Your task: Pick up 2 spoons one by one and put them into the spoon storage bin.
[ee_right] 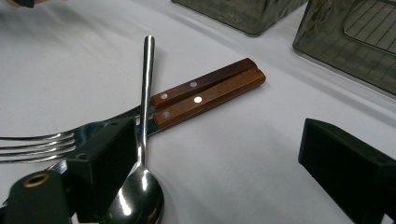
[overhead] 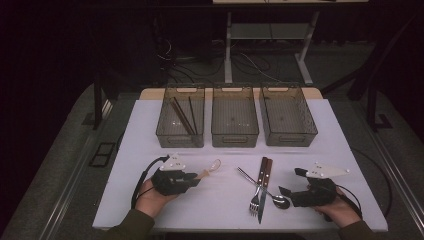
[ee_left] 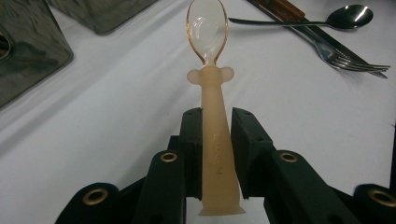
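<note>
High view gives us the layout, and we place everything against the middle bin (overhead: 235,117), the centre one of three dark wire bins along the table's far edge. The bin to its left (overhead: 181,117) already holds a pair of chopsticks (overhead: 184,116), which suggests we are sorting cutlery by kind. On the near side of the middle bin and somewhat left, our left gripper (overhead: 196,178) has its jaws closed tight on the stem of a translucent peach baby spoon (ee_left: 215,135). We grip it low on the handle, with the bowl pointing straight out ahead, probably so the bowl end can go into a bin first; whether the spoon is lifted off the white table (overhead: 150,130) or resting on it we cannot tell from these angles.

On the near side of the middle bin and slightly right lie a steel spoon (ee_right: 140,186), a fork (overhead: 254,195) and two wooden-handled knives (ee_right: 208,93), crossed in a loose pile. Our right gripper (overhead: 284,192) sits just right of that pile with its jaws spread wide and holding nothing; one jaw stands right beside the steel spoon's bowl, apparently lined up to straddle it for the following pick.
</note>
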A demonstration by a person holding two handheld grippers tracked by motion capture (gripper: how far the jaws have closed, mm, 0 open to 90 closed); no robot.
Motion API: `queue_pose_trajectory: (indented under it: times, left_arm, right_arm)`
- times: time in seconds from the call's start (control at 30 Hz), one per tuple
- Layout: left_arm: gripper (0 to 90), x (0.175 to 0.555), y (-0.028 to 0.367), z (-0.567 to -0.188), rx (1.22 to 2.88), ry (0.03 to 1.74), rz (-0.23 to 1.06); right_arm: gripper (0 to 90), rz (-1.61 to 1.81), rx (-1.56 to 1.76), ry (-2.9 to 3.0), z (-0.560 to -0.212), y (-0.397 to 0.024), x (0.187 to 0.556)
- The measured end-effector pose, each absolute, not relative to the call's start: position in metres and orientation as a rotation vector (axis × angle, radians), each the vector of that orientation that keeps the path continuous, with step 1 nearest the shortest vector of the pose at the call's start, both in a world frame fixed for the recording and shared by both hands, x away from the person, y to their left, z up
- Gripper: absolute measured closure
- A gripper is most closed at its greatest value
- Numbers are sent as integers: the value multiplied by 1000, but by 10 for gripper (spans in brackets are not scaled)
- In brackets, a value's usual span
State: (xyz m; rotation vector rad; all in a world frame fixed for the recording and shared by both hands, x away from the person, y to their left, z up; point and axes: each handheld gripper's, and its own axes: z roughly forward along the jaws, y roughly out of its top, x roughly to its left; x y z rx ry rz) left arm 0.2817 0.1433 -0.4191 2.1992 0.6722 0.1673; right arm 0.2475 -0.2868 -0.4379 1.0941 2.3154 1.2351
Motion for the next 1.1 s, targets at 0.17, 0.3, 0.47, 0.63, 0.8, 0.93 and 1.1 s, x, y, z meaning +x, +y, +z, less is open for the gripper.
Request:
queue_pose_trajectory:
  times: [0.17,0.3,0.47,0.63,0.8,0.93,1.1]
  left_arm:
    - [746,286,143,-416,2183,667,163]
    - [746,292,141,-413,2172,672,155]
    - [746,297,135,-410,2173,663,148]
    - [746,302,129,-406,2183,649,148]
    - [746,310,121,-398,2173,628,154]
    - [746,315,117,-394,2164,619,160]
    - [746,325,110,-387,2150,603,161]
  right_arm:
    - [114,1236,1096,2317,-438,-287,248]
    - [114,1246,1101,2309,-438,-288,249]
    - [114,1252,1094,2310,-438,-288,248]
    - [114,1257,1091,2311,-438,-287,248]
    - [114,1255,1088,2315,-438,-287,248]
    - [114,1254,1086,2313,-437,-286,248]
    - [114,1261,1077,2317,-438,-286,249]
